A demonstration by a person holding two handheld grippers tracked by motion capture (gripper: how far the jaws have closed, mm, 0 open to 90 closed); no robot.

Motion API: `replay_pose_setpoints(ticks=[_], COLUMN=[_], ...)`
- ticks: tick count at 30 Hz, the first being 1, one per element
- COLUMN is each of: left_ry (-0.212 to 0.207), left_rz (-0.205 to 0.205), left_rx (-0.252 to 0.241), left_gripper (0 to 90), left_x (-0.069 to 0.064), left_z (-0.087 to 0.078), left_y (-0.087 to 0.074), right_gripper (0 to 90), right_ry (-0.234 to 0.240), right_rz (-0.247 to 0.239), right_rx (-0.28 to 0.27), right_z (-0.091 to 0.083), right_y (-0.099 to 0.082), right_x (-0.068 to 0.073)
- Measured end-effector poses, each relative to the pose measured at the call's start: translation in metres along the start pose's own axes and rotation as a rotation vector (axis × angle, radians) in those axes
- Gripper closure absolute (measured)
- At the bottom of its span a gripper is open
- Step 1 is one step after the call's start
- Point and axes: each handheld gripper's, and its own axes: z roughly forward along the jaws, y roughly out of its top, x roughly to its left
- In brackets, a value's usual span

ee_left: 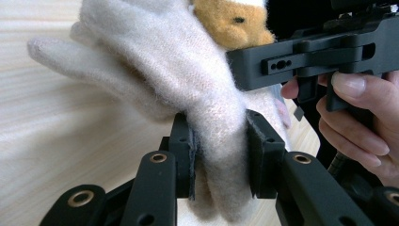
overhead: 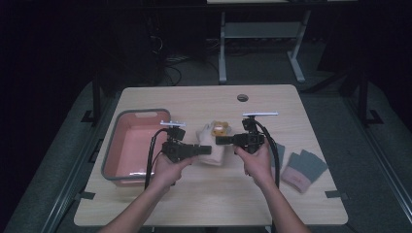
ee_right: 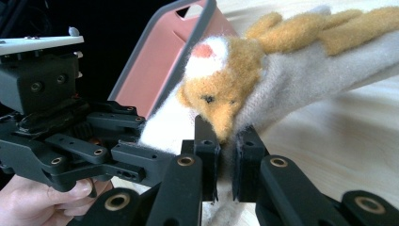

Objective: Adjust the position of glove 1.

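A cream woolly glove [overhead: 210, 135] with an orange animal face [overhead: 221, 128] on it is held between my two grippers near the table's middle. My left gripper [overhead: 206, 150] comes in from the left, shut on the glove's lower part [ee_left: 179, 56], and the wool is squeezed between its pads [ee_left: 186, 150]. My right gripper [overhead: 221, 141] comes in from the right. It is shut on the glove [ee_right: 306, 75] just under the orange face [ee_right: 221, 94]. In each gripper view the other gripper stands close by [ee_left: 306, 61] [ee_right: 70, 141].
A pink basin [overhead: 127, 145] with a grey rim stands at the table's left, just behind the left gripper, and its wall [ee_right: 164, 61] is also in the right gripper view. A pair of grey gloves [overhead: 303, 167] with pink cuffs lies at the right. A cable hole [overhead: 242, 97] is at the back.
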Motion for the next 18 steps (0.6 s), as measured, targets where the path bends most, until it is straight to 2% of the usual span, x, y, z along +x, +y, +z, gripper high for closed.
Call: replay_pose_setpoints(ticks=[18], left_ry=[-0.016], left_rz=[-0.001], left_rx=[-0.024], left_gripper=[67.8], left_x=[0.003], left_z=[-0.025], left_y=[0.017], right_gripper=[82.9], right_ry=[0.012], right_rz=[-0.034], right_rx=[0.001], right_z=[0.004], right_y=[0.022], right_x=[0.024])
